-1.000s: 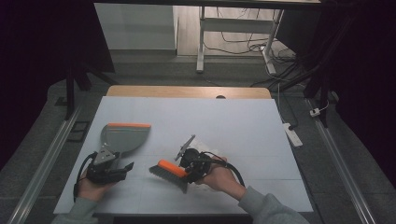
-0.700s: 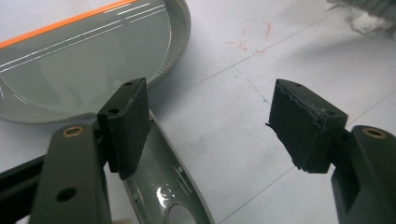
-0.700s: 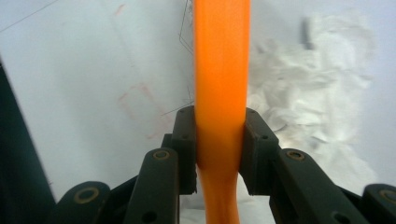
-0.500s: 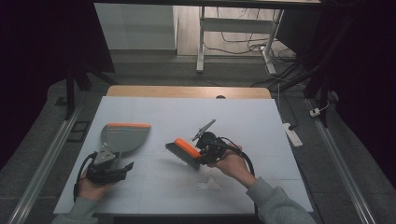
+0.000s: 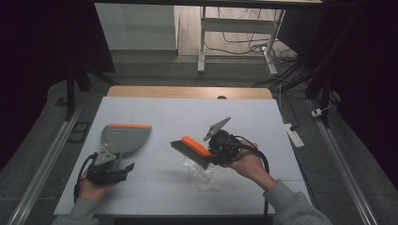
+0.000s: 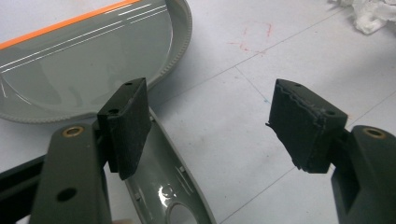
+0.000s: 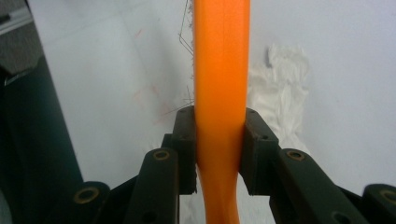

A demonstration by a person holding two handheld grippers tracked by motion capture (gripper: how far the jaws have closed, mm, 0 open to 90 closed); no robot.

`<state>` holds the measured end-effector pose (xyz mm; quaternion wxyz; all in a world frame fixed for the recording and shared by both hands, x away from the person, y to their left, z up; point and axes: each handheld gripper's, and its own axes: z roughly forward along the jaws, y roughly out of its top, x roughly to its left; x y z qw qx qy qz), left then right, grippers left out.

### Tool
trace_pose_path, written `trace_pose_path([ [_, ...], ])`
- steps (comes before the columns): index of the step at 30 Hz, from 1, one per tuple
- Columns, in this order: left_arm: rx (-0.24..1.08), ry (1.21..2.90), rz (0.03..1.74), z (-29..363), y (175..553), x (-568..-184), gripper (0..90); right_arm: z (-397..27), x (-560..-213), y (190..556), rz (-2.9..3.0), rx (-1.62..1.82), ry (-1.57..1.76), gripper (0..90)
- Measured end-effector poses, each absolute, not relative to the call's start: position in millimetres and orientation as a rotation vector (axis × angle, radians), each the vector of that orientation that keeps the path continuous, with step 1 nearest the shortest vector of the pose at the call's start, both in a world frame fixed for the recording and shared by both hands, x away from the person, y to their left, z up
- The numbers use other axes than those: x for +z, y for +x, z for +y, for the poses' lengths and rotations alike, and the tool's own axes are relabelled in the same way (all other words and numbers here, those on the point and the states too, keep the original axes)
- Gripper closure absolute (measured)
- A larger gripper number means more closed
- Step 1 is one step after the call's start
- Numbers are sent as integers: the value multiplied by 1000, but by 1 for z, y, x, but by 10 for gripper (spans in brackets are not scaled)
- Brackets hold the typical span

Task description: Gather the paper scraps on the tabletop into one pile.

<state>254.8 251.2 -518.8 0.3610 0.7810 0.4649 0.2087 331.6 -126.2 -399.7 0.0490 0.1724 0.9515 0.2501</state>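
On the white table top [image 5: 155, 110], a grey plastic dustpan with orange front edge [image 5: 126, 137], lying flat at the left side. Just behind its handle, the left gripper [image 5: 123, 167], jaws wide apart and closed on nothing; in the left gripper view, the grey dustpan handle [image 6: 175, 186] passing low beside the left jaw, not pressed by the pads. At the middle, the right gripper [image 5: 212, 154], jaws closed tight on the orange handle of a hand brush with dark bristles [image 5: 191, 148], held tilted above the table. In the right gripper view, the orange handle [image 7: 222, 70] clamped between both pads. Under and just beside the brush, crumpled white paper scraps [image 5: 201, 168] lying on the table top, well apart from the dustpan.
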Motion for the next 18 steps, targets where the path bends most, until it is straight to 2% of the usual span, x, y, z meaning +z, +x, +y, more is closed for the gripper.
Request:
trace_pose_path([
  [5,539,2011,1199,251,254,-519,299,-140,-395,317,2954,785,473,703],
  [12,542,2019,1197,250,255,-519,299,-143,-429,299,3084,583,414,703],
  [18,540,2018,1203,251,255,-519,298,-130,-449,294,3121,469,301,703],
])
